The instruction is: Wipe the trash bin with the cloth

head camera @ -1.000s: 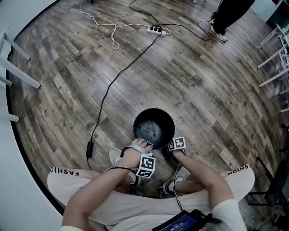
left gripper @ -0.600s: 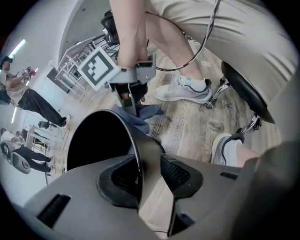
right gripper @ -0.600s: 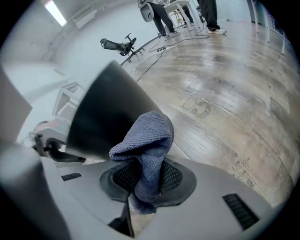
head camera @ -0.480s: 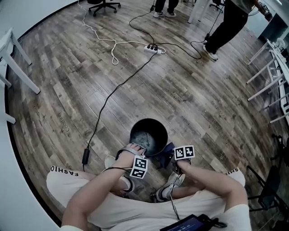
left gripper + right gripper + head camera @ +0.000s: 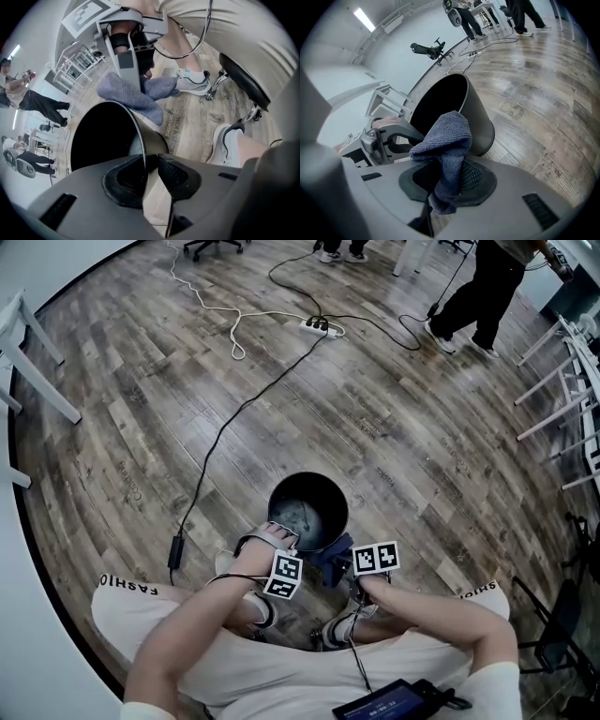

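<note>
**Trash bin with cloth and two hand-held grippers, floor level**

- **Main item:** dark, round, open-topped trash bin [image 5: 323, 495]. It stands upright on the floor, just ahead of the person's shoes.
- **Cloth:** blue-grey cloth [image 5: 449, 136] of ribbed weave, bunched. It hangs at the near outer side of the trash bin, up by the rim. Whether it touches the wall cannot be told.
- **Right gripper** [image 5: 447, 180]: jaws pinched on the lower fold of the cloth, with the rest of the cloth standing up above the pads. In the head view it sits just right of the trash bin's near edge.
- **Left gripper** [image 5: 150, 164]: pointed steeply down and straddling the thin near rim of the trash bin, one jaw inside and one outside. The jaws have just been closing, but a gap still shows between the wall and the outer pad, so there is no grip.
- **Surroundings:**
  - weathered grey-brown wood-plank floor [image 5: 403, 427]
  - thin black cable [image 5: 234, 413] running from beside the person up to a white power strip [image 5: 319, 327]
  - loose white cord [image 5: 211, 307] near the strip
  - white laced sneakers [image 5: 194, 79] on the person's feet
  - slanted white furniture legs [image 5: 37, 343] at the left edge
  - a standing person in dark trousers [image 5: 478, 287] well apart, at the upper right
</note>
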Tool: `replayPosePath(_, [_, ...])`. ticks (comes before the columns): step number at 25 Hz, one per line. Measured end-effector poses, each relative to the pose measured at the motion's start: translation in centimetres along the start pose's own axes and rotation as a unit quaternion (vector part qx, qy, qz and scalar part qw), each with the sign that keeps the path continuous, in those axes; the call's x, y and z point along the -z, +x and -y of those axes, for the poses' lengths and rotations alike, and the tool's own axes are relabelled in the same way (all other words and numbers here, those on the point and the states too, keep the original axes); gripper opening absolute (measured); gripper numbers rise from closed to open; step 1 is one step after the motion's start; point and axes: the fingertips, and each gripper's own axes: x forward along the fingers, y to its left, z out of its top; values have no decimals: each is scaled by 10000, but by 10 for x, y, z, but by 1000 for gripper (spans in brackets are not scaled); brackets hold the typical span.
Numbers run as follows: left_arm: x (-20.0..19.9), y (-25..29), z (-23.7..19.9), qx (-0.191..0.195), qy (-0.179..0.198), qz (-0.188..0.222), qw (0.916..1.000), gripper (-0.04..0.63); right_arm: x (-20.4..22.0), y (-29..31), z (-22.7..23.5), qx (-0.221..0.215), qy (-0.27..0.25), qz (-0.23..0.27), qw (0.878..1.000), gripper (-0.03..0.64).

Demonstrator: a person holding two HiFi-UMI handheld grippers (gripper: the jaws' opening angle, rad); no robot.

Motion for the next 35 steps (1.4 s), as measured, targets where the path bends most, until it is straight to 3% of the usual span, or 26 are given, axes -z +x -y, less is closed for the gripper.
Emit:
replayPosePath(6, [-11,2,7,6,245,-3,9997,81,7,29,33,-148,429,-54,9990,83])
replayPosePath(18, [-24,4,-2,-202,-15,53,9998,80,28,108,112,21,178,-320,9993,83])
replayPosePath(25, [-29,5,-7,-290,-182,99,9994,80,37,149,162,372,346,-382,9980,83])
replayPosePath(30, [-32,7,-6,-314,-208,81,9993,81,41,143,162,463,412,-449,9971,83])
replayPosePath(35, [-33,3,-4,-266,-302,293,9988,98,28,102,152,736,584,-429,9946,83])
